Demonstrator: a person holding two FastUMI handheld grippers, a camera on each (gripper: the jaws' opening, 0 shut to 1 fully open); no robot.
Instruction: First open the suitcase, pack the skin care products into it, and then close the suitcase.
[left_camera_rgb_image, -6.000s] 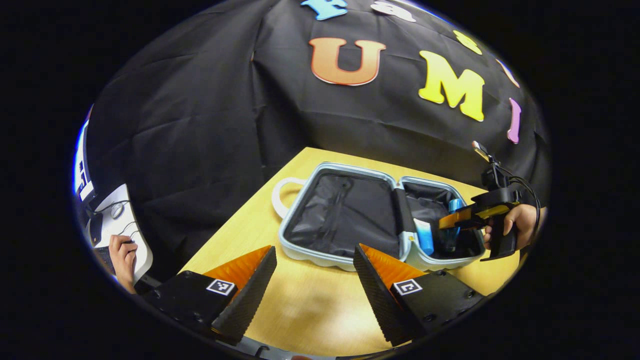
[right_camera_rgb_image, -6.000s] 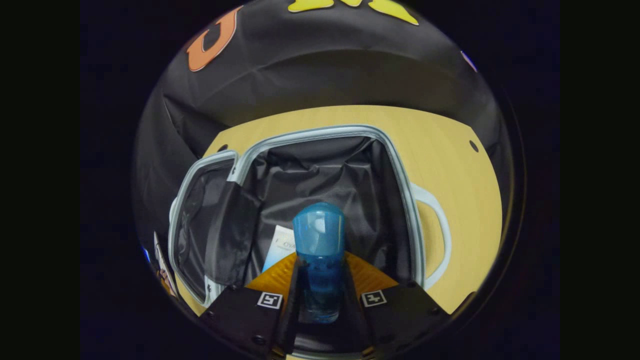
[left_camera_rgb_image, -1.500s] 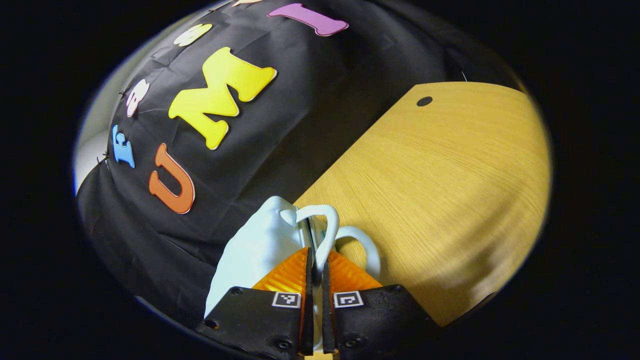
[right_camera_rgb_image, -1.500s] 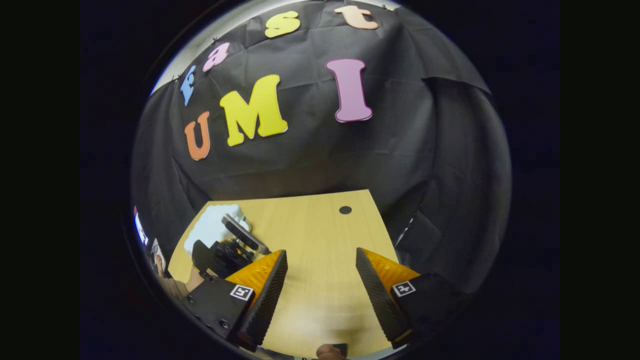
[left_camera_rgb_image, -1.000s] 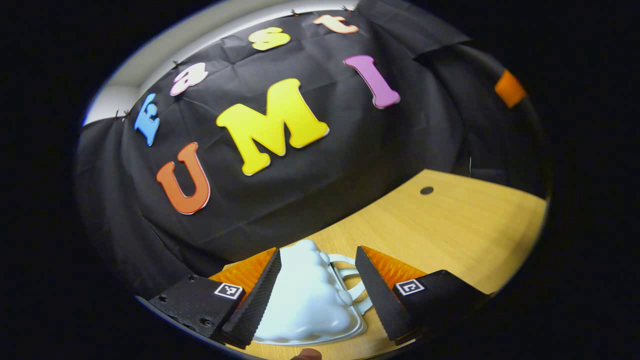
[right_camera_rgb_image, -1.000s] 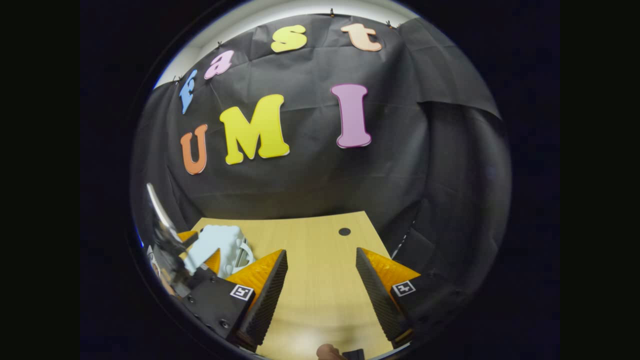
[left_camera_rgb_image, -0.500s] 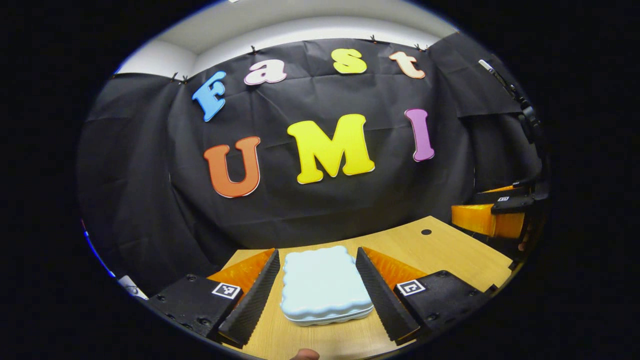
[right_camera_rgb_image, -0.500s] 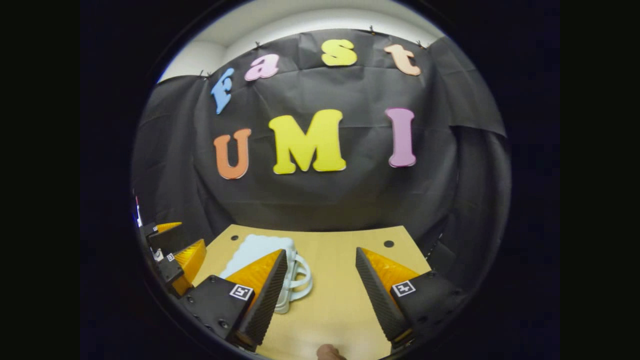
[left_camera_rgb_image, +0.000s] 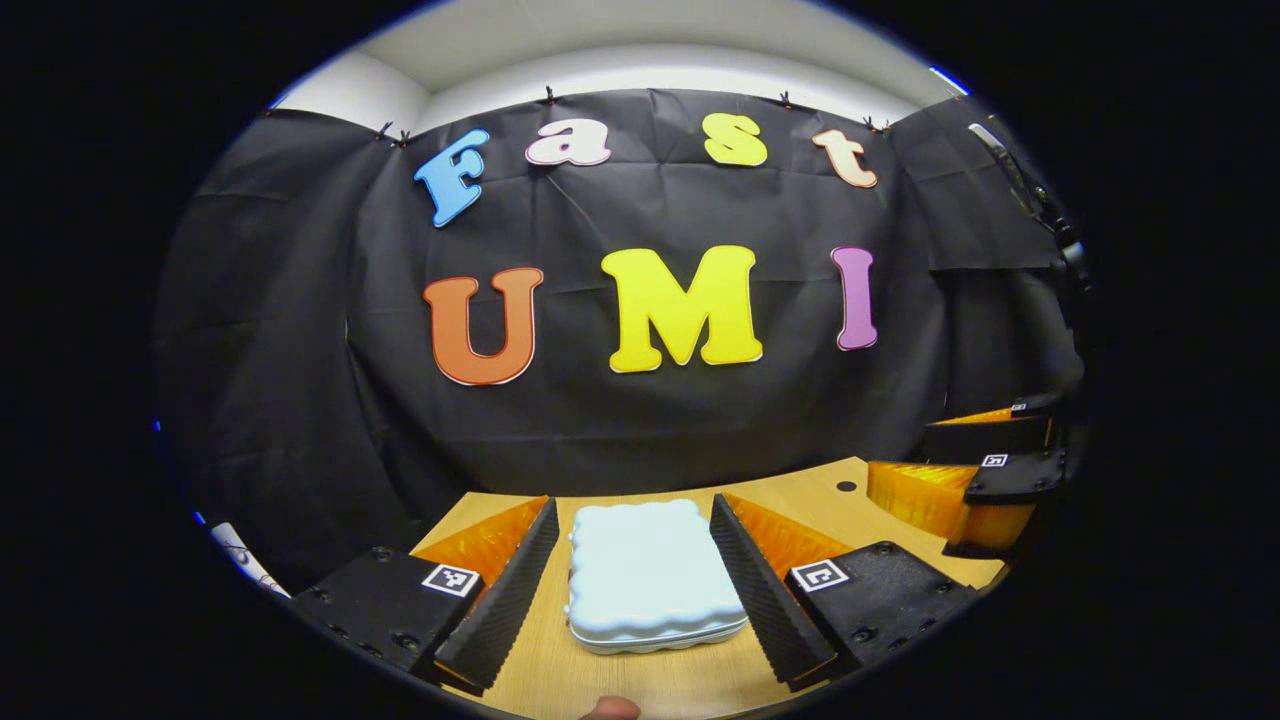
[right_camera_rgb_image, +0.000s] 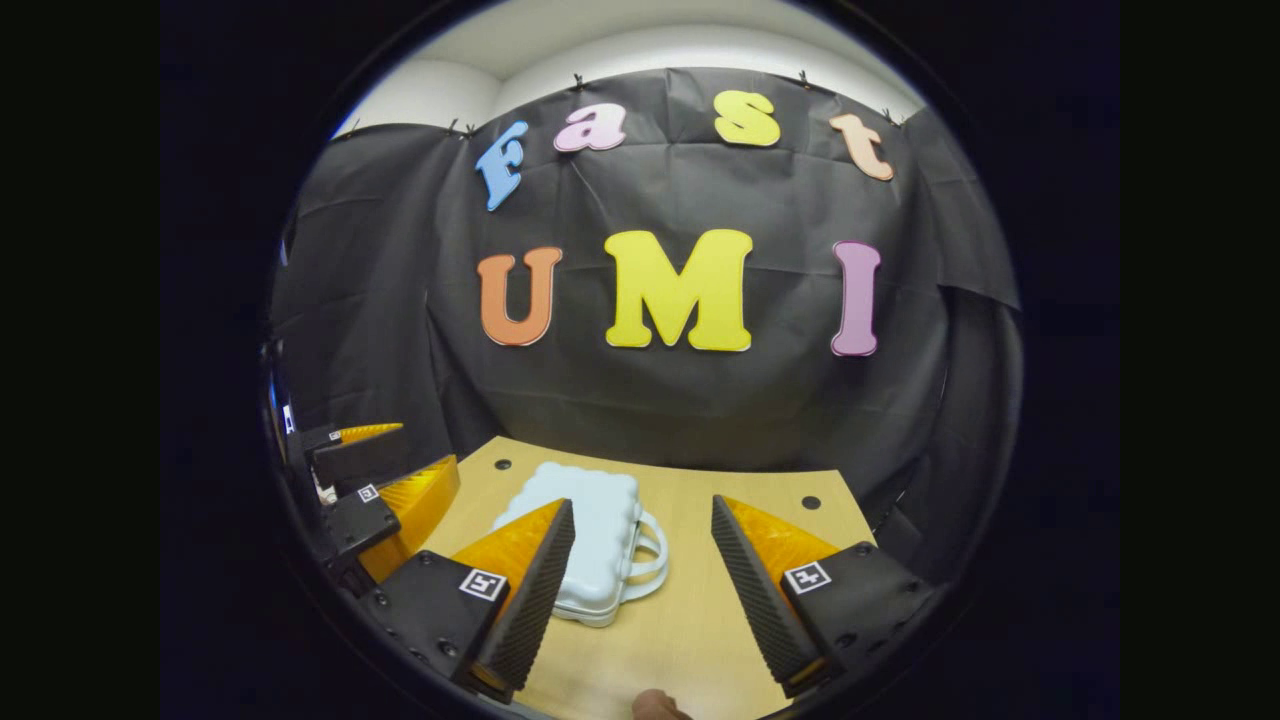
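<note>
The pale blue suitcase lies closed and flat on the wooden table, so its contents are hidden. In the left gripper view it sits just ahead of my left gripper, framed by the open fingers, which do not press on it. In the right gripper view the suitcase lies left of centre with its two white handles pointing right. My right gripper is open over bare table. Each gripper also shows off to the side in the other's view: the right gripper and the left gripper.
The black cloth wall stands close behind the table's far edge. Small round holes mark the tabletop. Bare wood lies to the right of the suitcase. A fingertip pokes in at the bottom rim.
The suitcase, open six seconds ago, is now closed. My left gripper let go of its handle, opened and drew back. Both grippers levelled out, facing the wall.
</note>
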